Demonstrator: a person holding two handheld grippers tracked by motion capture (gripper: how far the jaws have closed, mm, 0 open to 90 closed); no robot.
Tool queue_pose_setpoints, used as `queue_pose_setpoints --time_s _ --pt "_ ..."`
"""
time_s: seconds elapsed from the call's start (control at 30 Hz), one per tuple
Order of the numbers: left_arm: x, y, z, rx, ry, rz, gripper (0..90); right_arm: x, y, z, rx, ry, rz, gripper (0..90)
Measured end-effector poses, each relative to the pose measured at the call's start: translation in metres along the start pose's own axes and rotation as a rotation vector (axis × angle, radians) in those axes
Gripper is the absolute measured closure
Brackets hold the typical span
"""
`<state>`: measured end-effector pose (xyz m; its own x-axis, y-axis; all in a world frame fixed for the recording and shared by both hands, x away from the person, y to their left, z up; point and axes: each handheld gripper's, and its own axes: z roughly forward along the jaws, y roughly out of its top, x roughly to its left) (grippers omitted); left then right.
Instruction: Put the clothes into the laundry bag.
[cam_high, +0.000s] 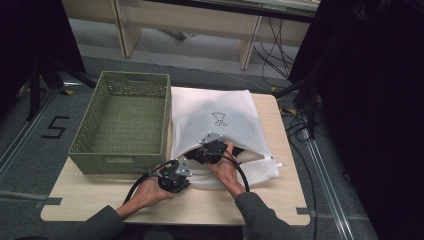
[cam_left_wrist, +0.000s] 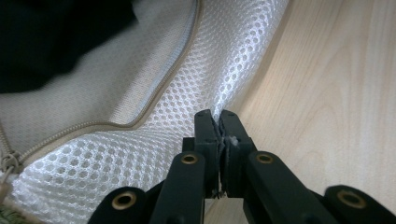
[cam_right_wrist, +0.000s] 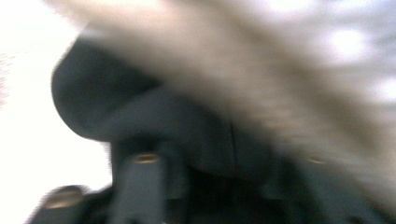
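Observation:
A white mesh laundry bag (cam_high: 220, 117) lies on the wooden table (cam_high: 100, 200), its zipped mouth open toward me. My left gripper (cam_high: 181, 170) sits at the bag's near left corner. In the left gripper view its jaws (cam_left_wrist: 219, 119) are shut on a fold of the bag's mesh (cam_left_wrist: 140, 154), below the zipper (cam_left_wrist: 154, 100). My right gripper (cam_high: 207, 150) reaches into the bag's mouth, where a dark garment (cam_high: 239, 151) lies. The right gripper view is heavily blurred: the dark garment (cam_right_wrist: 140, 107) bulges right over the jaws, and I cannot make out how they stand.
A green woven basket (cam_high: 120, 162) stands empty on the table's left half, touching the bag's left side. Bare wood runs along the front edge and to the right of the bag. Black cables trail on the floor at the right.

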<state>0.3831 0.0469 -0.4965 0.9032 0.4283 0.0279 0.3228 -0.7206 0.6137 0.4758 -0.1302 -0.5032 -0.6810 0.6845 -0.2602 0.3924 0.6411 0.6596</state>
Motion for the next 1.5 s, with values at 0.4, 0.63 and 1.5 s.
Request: queue_pose_setpoints --time_s 0.4,0.63,1.5 --pt "-0.005 -0.002 -0.003 0.013 -0.050 0.004 88.8 -0.020 0.009 0.014 -0.079 -0.148 0.038 80.3" --pt "-0.006 -0.001 -0.004 0.013 -0.066 0.000 88.4 -0.027 0.008 0.019 -0.089 -0.148 0.063 78.2" --pt "0.000 0.044 -0.039 -0.200 0.224 -0.009 45.1 -0.042 -0.042 -0.081 -0.095 0.008 0.209 53.4"
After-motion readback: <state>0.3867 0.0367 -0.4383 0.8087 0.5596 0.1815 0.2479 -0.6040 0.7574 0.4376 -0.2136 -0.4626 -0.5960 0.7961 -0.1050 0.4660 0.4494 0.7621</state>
